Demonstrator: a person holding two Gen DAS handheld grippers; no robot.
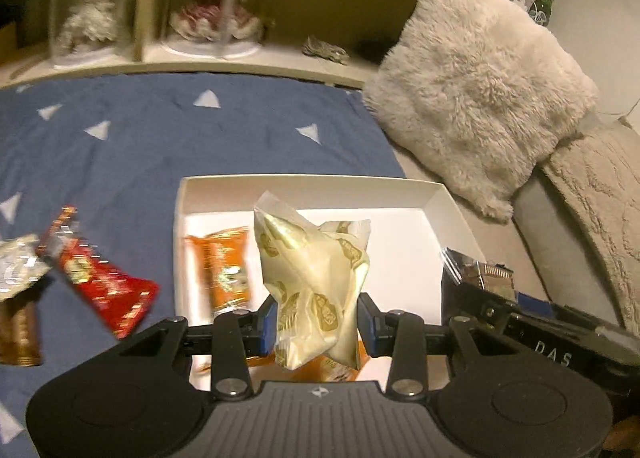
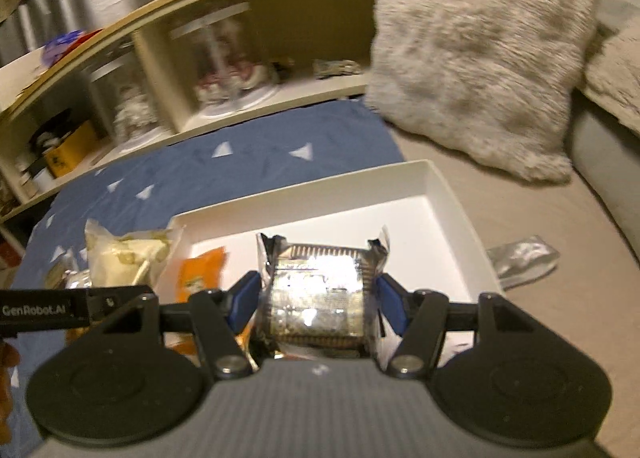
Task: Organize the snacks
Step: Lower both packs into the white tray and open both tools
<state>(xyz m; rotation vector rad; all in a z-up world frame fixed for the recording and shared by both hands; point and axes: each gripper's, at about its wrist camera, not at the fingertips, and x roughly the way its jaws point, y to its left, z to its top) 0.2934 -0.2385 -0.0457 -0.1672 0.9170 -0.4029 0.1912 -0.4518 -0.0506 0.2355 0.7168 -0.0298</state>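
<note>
A white open box point(image 1: 312, 194) lies on the bed with an orange snack packet point(image 1: 222, 266) inside at its left. My left gripper point(image 1: 318, 324) is shut on a cream-and-gold snack bag point(image 1: 312, 278), held upright over the box's near edge. In the right wrist view my right gripper point(image 2: 320, 304) is shut on a shiny clear-wrapped cracker pack point(image 2: 320, 290) above the same box point(image 2: 448, 194). The cream bag point(image 2: 124, 254) and the left gripper's arm show at the left there; the orange packet point(image 2: 198, 274) lies in the box.
On the blue bedspread point(image 1: 160, 146) left of the box lie a red snack packet point(image 1: 100, 278) and a silver one point(image 1: 18, 262). Another silver packet point(image 2: 520, 258) lies right of the box. A fluffy cushion point(image 1: 476, 98) leans behind. A wooden shelf point(image 1: 240, 62) borders the bed.
</note>
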